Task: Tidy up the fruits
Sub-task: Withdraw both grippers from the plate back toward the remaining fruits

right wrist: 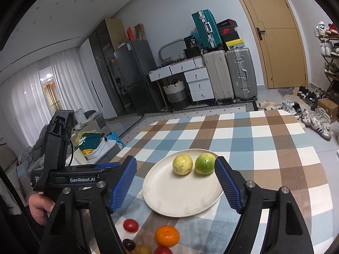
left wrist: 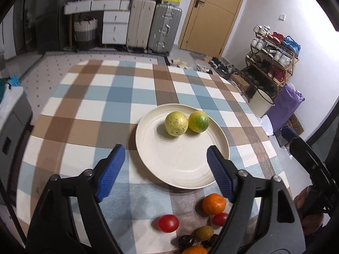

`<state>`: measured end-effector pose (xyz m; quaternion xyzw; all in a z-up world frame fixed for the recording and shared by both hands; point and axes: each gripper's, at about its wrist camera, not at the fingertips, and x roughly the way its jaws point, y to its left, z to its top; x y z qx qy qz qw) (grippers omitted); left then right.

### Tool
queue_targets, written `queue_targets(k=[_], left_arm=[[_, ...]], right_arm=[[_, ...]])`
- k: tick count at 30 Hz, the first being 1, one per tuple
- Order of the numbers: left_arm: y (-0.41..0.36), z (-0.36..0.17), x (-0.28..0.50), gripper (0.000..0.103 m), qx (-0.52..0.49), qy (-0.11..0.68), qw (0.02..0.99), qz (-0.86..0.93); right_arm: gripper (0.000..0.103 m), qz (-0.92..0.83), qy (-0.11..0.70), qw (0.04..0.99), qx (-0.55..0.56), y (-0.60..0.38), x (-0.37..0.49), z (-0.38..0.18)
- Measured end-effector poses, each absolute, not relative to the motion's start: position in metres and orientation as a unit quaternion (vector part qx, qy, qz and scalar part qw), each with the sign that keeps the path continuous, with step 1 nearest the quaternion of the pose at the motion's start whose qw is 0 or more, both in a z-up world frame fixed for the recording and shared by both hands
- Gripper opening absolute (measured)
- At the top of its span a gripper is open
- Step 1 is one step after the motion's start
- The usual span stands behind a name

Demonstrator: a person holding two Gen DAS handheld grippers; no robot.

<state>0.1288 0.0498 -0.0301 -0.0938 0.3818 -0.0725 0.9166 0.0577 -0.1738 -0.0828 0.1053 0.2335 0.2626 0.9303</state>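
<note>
I judge I am between picks: my left gripper (left wrist: 166, 156) hangs with fingers wide apart and empty over the near rim of the cream plate (left wrist: 148, 148), which already holds a yellow fruit (left wrist: 176, 123) touching a green-yellow citrus (left wrist: 198, 121), and my right gripper (right wrist: 175, 169) is likewise spread and empty. Next I need to drop onto the loose fruit near me, likely the red tomato (left wrist: 168, 222) or the orange (left wrist: 214, 203). Only the left view shows the olive-coloured fruit (left wrist: 204, 232) clearly; only the right shows my left hand (right wrist: 39, 207).
</note>
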Motion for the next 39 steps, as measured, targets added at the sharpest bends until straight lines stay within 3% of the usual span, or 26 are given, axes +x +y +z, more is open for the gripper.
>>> queue_targets(k=[8,10,14,17,21,39], left_arm=[[0.049,-0.019,0.094,0.082,-0.072,0.36,0.929,-0.046],[0.049,-0.018,0.088,0.082,-0.073,0.359,0.929,-0.044],[0.048,-0.015,0.072,0.083,-0.061,0.349,0.935,-0.039],[0.05,-0.015,0.06,0.088,-0.055,0.337,0.939,-0.036],[0.053,-0.019,0.048,0.102,-0.055,0.328,0.943,-0.03],[0.047,-0.087,0.042,0.102,-0.041,0.377,0.924,-0.043]], right_arm=[[0.087,0.26,0.214,0.936,0.105,-0.174,0.029,-0.076],[0.094,0.258,0.209,0.937,0.106,-0.175,0.023,-0.075],[0.095,0.257,0.201,0.939,0.107,-0.176,0.008,-0.076],[0.097,0.254,0.199,0.94,0.108,-0.177,-0.002,-0.078],[0.1,0.249,0.198,0.942,0.11,-0.179,-0.01,-0.082],[0.1,0.243,0.231,0.936,0.105,-0.173,-0.025,-0.111]])
